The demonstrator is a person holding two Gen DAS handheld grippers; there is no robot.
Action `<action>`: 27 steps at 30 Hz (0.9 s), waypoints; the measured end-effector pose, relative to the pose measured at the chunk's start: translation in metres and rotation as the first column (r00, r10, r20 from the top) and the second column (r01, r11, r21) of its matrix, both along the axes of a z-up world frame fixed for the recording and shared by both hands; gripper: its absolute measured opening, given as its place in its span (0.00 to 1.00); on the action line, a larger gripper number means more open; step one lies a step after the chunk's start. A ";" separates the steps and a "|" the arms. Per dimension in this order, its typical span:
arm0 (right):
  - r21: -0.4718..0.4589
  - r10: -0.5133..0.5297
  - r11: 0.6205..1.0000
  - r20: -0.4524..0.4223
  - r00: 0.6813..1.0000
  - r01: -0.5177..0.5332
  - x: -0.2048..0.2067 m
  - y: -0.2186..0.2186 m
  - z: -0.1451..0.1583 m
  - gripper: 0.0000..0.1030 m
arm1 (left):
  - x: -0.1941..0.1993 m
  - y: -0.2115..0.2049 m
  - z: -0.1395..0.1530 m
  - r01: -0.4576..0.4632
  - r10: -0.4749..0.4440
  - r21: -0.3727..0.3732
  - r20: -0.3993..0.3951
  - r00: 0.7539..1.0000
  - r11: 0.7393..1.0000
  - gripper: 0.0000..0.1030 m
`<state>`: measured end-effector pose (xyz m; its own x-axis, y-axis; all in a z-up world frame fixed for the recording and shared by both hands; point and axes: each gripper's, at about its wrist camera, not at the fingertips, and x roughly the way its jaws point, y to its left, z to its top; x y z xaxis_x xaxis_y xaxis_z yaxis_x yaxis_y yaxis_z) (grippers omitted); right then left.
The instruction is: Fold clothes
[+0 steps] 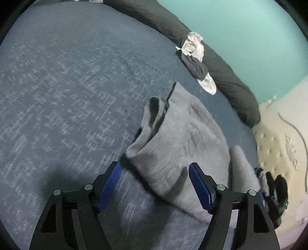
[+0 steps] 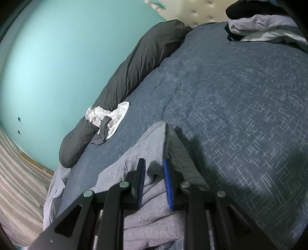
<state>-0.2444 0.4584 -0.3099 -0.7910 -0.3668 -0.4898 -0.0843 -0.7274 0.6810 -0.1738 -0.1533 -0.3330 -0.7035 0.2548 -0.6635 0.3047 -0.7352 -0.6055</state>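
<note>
A grey fleece garment (image 1: 182, 134) lies partly folded on the blue patterned bedspread (image 1: 67, 86). My left gripper (image 1: 154, 164) hovers just above the garment's near corner. It is open, with blue pads spread wide and not pressing the cloth. In the right wrist view, my right gripper (image 2: 154, 159) is shut on a raised fold of the same grey garment (image 2: 134, 153). That fold stands up in a peak between the pads. The right gripper also appears as a dark shape at the far right of the left wrist view, holding cloth.
A long dark grey bolster (image 2: 125, 77) runs along the bed's edge by the teal wall. A small heap of white and dark clothes (image 2: 107, 119) rests against it. Another pile of black and white clothes (image 2: 259, 25) sits near the cream tufted headboard (image 2: 192, 11).
</note>
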 end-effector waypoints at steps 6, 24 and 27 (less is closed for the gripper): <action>0.000 -0.004 1.000 0.003 1.000 0.004 0.000 0.002 -0.001 0.19 | -0.024 0.008 -0.013 -0.003 0.004 0.061 -0.013 1.000 0.998 0.42; -0.040 -0.022 0.999 0.004 1.000 0.022 0.006 0.021 -0.005 0.19 | -0.076 0.104 0.116 0.161 -0.164 -0.033 -0.238 0.957 0.986 0.22; -0.052 -0.020 0.998 0.001 1.000 0.020 0.008 0.025 -0.004 0.19 | -0.098 0.151 0.148 0.238 -0.248 -0.070 -0.281 0.927 0.969 0.22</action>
<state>-0.2363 0.4830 -0.3140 -0.7983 -0.3758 -0.4707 -0.0985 -0.6896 0.7175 -0.2722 -0.0019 -0.1847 -0.7837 0.4226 -0.4552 -0.0680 -0.7869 -0.6133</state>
